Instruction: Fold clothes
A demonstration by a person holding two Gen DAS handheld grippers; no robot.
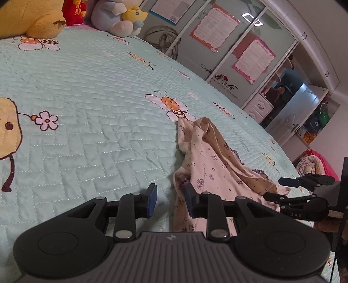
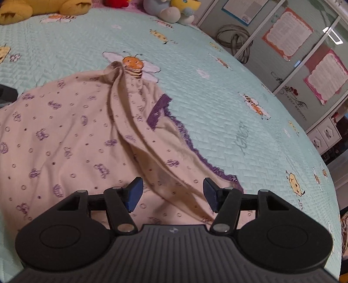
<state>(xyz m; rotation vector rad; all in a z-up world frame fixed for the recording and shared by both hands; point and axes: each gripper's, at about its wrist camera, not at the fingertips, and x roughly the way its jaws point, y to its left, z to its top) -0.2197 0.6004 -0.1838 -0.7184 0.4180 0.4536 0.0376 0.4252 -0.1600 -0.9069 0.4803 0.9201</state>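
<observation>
Mint quilted bed [image 1: 87, 91], cream printed garment [image 2: 71, 135] rumpled on it, plush toys [image 1: 117, 17] at far edge

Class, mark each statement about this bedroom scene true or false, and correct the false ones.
1. The printed garment lies crumpled on the quilted bedspread. True.
2. The garment's trim is red. False: it is purple.
3. The right gripper is clamped on a sock. False: its jaws stand open over the garment, gripping nothing.
4. Plush toys sit at the far edge of the bed. True.
5. The left gripper holds a hanger. False: nothing is between its pads.
</observation>
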